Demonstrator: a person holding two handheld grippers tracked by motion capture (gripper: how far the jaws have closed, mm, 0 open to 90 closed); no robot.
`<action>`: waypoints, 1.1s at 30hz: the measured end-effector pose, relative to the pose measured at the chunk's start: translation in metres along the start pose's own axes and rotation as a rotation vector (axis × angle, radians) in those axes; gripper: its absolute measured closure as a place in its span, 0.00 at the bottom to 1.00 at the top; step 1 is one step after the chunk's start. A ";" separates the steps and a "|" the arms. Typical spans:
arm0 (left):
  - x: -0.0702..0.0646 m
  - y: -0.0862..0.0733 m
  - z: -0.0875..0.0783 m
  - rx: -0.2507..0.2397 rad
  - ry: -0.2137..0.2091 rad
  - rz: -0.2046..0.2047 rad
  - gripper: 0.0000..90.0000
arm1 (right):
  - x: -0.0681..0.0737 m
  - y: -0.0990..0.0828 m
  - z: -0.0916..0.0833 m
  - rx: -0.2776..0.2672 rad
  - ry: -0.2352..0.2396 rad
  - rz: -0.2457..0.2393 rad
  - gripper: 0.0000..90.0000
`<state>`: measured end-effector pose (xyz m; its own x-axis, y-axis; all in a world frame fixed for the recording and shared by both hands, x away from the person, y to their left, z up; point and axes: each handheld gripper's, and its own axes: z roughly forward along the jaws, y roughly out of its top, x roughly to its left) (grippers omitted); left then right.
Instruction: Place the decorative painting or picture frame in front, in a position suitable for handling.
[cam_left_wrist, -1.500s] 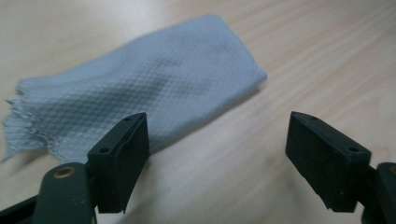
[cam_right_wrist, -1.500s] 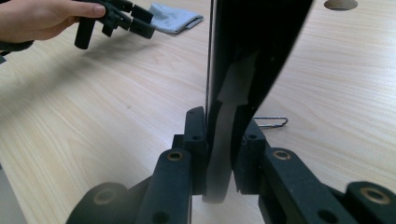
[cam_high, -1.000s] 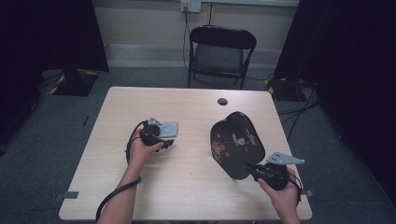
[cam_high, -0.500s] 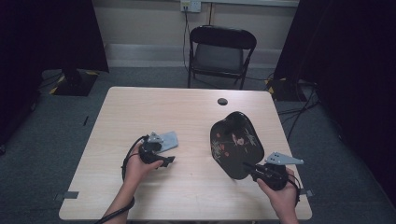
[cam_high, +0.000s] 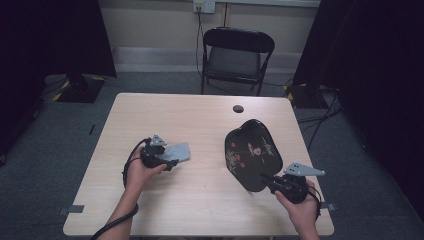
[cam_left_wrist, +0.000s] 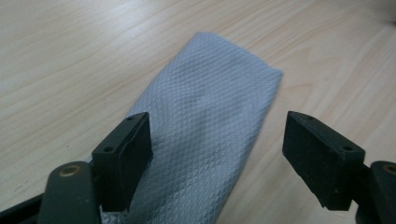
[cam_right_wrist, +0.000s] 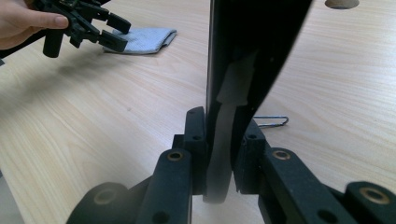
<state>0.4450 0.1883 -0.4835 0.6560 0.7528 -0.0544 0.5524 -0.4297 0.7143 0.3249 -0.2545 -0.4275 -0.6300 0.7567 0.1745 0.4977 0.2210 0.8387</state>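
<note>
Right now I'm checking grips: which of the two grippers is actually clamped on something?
The right gripper: its jaws pinch the rim of the black tray. The left gripper stands open around the grey cloth.

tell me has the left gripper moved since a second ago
Yes. In the high view the left gripper has slid toward the near edge of the table, away from the round hole, with the grey cloth between its open fingers.

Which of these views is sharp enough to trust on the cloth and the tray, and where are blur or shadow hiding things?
Left gripper view: grey cloth weave crisp, evenly lit. Right gripper view: black tray a dark silhouette, its near edge blurred between the jaws; the paper clip reads. High view: table bright, the room's sides lost in darkness.
</note>
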 end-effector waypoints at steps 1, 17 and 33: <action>0.000 0.000 0.000 0.000 0.000 0.000 0.28 | 0.000 0.000 0.000 0.001 -0.001 0.001 0.87; -0.034 -0.019 -0.020 0.046 -0.067 0.049 0.33 | -0.001 0.000 0.000 0.003 0.003 0.004 0.87; -0.012 -0.009 -0.010 0.041 0.034 0.039 0.31 | -0.002 0.001 0.000 0.002 0.001 0.006 0.87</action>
<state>0.4266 0.1879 -0.4817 0.6598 0.7514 -0.0030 0.5478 -0.4783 0.6864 0.3263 -0.2553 -0.4273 -0.6273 0.7577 0.1799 0.5029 0.2178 0.8365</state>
